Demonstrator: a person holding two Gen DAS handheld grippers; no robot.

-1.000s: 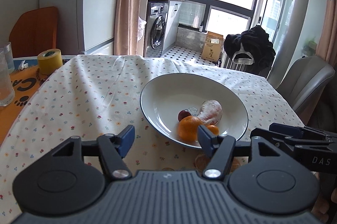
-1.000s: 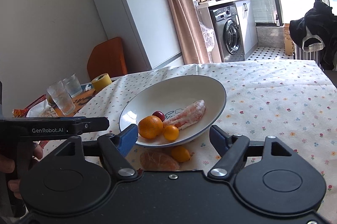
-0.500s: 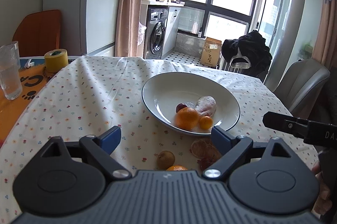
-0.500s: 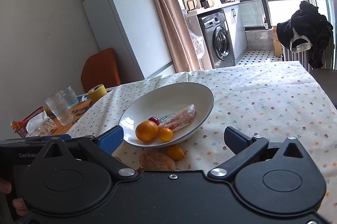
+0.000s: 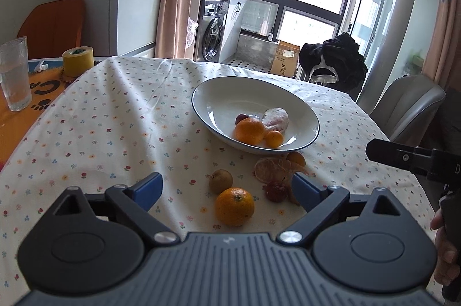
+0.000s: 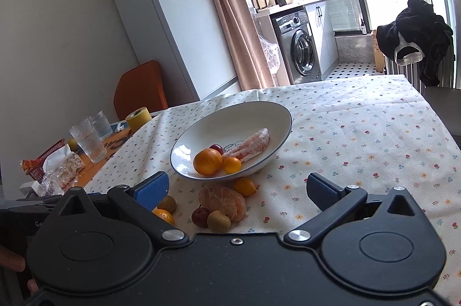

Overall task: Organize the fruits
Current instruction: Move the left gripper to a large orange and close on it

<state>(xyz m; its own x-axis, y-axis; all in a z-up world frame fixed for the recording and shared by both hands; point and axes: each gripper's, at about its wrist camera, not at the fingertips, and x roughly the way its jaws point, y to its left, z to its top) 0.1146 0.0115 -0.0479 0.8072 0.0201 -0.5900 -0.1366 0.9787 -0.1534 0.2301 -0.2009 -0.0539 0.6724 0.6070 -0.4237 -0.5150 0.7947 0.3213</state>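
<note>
A white bowl (image 5: pixel 227 93) (image 6: pixel 201 130) on the flowered tablecloth holds an orange (image 5: pixel 249 130) (image 6: pixel 207 161), a small kumquat (image 5: pixel 274 138), a dark cherry (image 5: pixel 240 118) and a peeled pink segment (image 5: pixel 276 119) (image 6: pixel 253 146). On the cloth in front of it lie a mandarin (image 5: pixel 235 206), a kiwi berry (image 5: pixel 220 181), a peeled mandarin (image 5: pixel 273 169) (image 6: pixel 222 202), a red cherry (image 5: pixel 275 191) (image 6: pixel 200 216) and a kumquat (image 6: pixel 244 186). My left gripper (image 5: pixel 227 189) is open above the loose fruit. My right gripper (image 6: pixel 237 189) is open too, holding nothing.
Water glasses (image 6: pixel 88 143) (image 5: pixel 14 72), a yellow tape roll (image 5: pixel 78 60) and snack bags (image 6: pixel 62 167) sit on the orange mat at the left. A grey chair (image 5: pixel 409 107) stands at the right table edge. A hand (image 5: pixel 445 245) holds the other gripper.
Both grippers have drawn back from the bowl and risen, and their jaws have opened wider. The loose fruit in front of the bowl has come into view.
</note>
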